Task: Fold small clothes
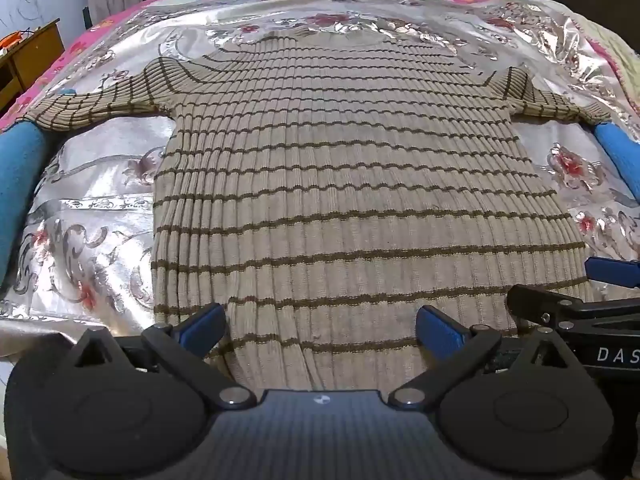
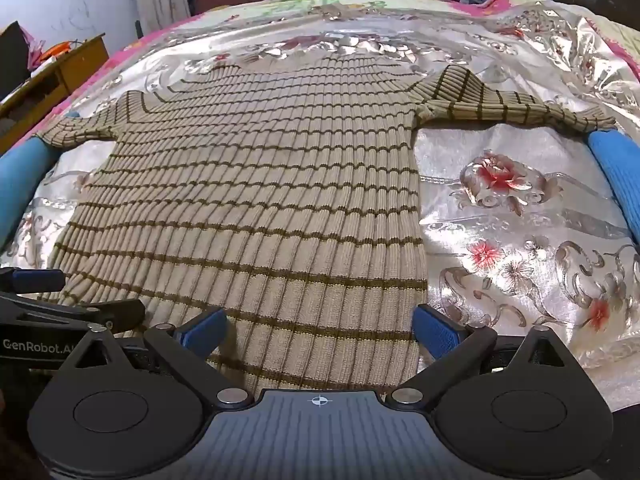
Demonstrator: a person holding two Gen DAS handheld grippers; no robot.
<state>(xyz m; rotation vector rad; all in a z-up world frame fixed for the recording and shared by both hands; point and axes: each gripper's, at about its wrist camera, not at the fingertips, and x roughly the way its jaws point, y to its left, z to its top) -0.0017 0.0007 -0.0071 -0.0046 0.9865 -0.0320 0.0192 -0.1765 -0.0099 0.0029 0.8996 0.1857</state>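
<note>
Left wrist view, L to R: a wooden desk [image 1: 30, 56] sits at 10 o'clock by the wall. A blue sleeve cuff [image 1: 18, 168] runs down the 9 o'clock edge, joined to the tan sleeve above it. The silver floral bedcover [image 1: 92, 200] spreads under everything. The ribbed tan sweater w/ brown stripes [image 1: 340, 184] lies flat at center, front up, neck toward 12, hem toward 6, both sleeves out sideways.

The left gripper [image 1: 322, 326] hangs at 6 o'clock over the hem; its jaws stand fully apart w/ blue pads [image 1: 204, 326] either side of the knit, gripping nothing. Whether the pads touch the fabric can't be told.

At 3–4 o'clock the right gripper's black frame enters the left view.

In the right wrist view the right gripper [image 2: 320, 330] sits at 6 o'clock over the hem's right corner, jaws also wide apart, holding nothing. The second blue cuff [image 2: 612, 176] lies at 3 o'clock.
</note>
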